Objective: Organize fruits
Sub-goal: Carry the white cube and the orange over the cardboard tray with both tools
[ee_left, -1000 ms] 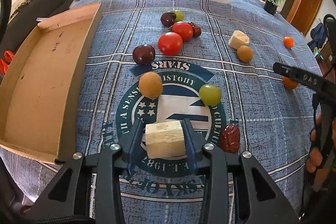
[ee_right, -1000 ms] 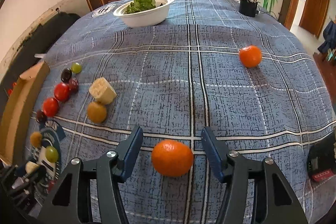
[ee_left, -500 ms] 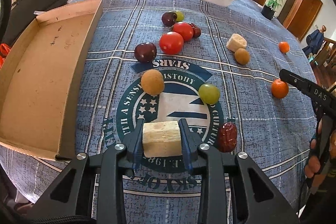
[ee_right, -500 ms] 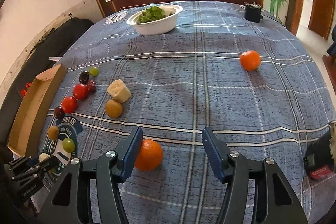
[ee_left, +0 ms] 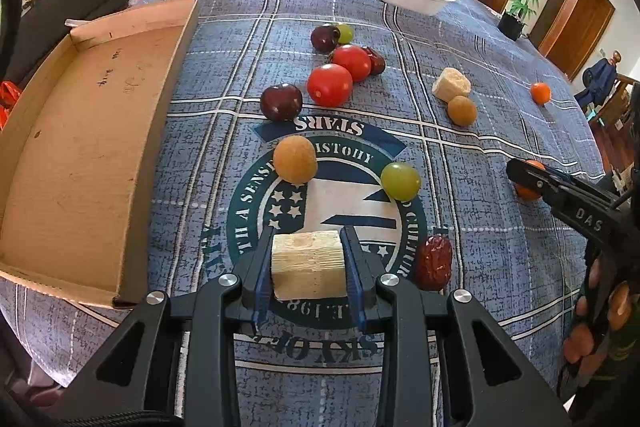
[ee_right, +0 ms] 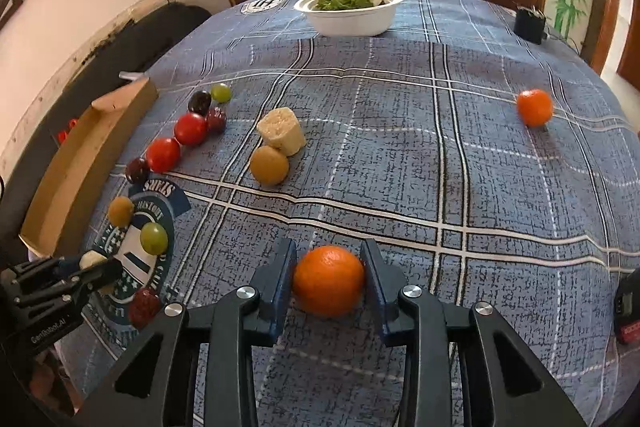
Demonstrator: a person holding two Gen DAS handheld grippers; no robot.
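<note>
My left gripper [ee_left: 308, 273] clamps the pale fruit chunk [ee_left: 308, 269] at lower centre; my right gripper [ee_right: 329, 279] is closing on the orange [ee_right: 328, 279]. Next, I judge, lift both toward the cardboard tray [ee_left: 80, 147] at left.

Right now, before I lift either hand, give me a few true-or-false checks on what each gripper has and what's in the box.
1. The left gripper is shut on the pale fruit block. True.
2. The right gripper brackets a green grape. False: an orange sits between its closing jaws, pads at its sides.
3. The cardboard box already holds tomatoes. False: nothing lies in it.
4. A second orange lies apart, far right. True.
5. The white bowl holds greens. True.
</note>
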